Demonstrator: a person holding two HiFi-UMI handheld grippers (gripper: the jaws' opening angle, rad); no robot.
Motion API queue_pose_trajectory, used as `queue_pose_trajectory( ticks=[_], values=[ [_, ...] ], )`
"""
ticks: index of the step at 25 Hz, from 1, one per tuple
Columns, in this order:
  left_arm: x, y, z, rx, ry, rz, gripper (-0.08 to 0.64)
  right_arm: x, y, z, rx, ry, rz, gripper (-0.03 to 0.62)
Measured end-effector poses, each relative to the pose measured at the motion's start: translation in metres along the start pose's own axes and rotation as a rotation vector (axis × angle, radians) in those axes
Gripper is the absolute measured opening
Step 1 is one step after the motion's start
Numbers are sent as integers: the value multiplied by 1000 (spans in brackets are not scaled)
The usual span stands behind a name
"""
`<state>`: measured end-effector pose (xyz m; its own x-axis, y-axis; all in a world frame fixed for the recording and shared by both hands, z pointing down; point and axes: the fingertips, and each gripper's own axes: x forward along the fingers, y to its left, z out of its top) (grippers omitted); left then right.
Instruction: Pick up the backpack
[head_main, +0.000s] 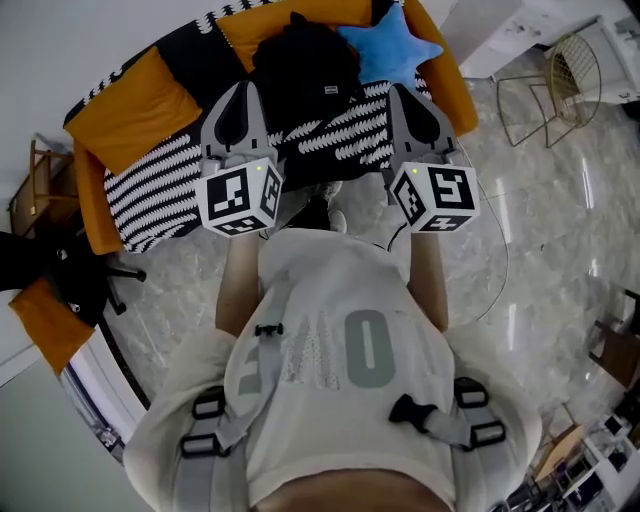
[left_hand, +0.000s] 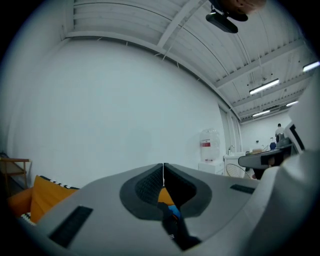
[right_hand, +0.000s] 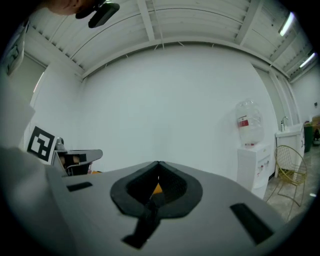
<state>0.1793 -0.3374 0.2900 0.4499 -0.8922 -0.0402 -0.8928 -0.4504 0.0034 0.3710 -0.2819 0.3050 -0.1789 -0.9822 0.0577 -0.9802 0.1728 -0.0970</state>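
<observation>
As the person looks steeply down, the left gripper (head_main: 243, 90) and the right gripper (head_main: 402, 93) are held out level, side by side, over a sofa (head_main: 160, 185) with a black-and-white patterned cover and orange cushions (head_main: 125, 105). The black backpack (head_main: 305, 70) sits on the sofa seat, directly between the two grippers. Its upper part reaches beyond their tips towards the backrest, and its lower edge lies between their grey bodies. The left gripper is just beside the backpack's left flank and the right gripper just beside its right flank. From above, I cannot tell whether either one touches it. A blue star pillow (head_main: 388, 45) lies against the backpack's right shoulder, ahead of the right gripper.

In the left gripper view the jaws are together, tips meeting along a thin seam. A dark band (left_hand: 176, 227) runs through the hollow behind the tips, with scraps of orange and blue beside it. In the right gripper view the jaws are likewise closed tip to tip, with a similar black band in the hollow. Whether these bands are backpack straps cannot be made out.
</observation>
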Motion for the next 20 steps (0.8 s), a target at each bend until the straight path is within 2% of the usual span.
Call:
queue_pose_trajectory(
  ticks=[9, 13, 14, 15, 19, 20],
  values=[
    [10, 9, 4, -13, -17, 5, 20, 13, 0, 7, -24, 5, 10, 6],
    [17, 16, 14, -33, -54, -15, 21, 25, 2, 13, -22, -16, 29, 6],
    [20, 16, 16, -43, -60, -34, 38, 29, 3, 15, -17, -19, 42, 92],
    [24, 16, 16, -52, -59, -54, 84, 33, 3, 17, -7, -24, 53, 189],
    [34, 18, 13, -80, -56, -99, 212, 43, -5, 23, 118, -77, 59, 333],
    [35, 20, 13, -92, -63, -100, 258, 46, -8, 23, 153, -82, 61, 339]
  ],
)
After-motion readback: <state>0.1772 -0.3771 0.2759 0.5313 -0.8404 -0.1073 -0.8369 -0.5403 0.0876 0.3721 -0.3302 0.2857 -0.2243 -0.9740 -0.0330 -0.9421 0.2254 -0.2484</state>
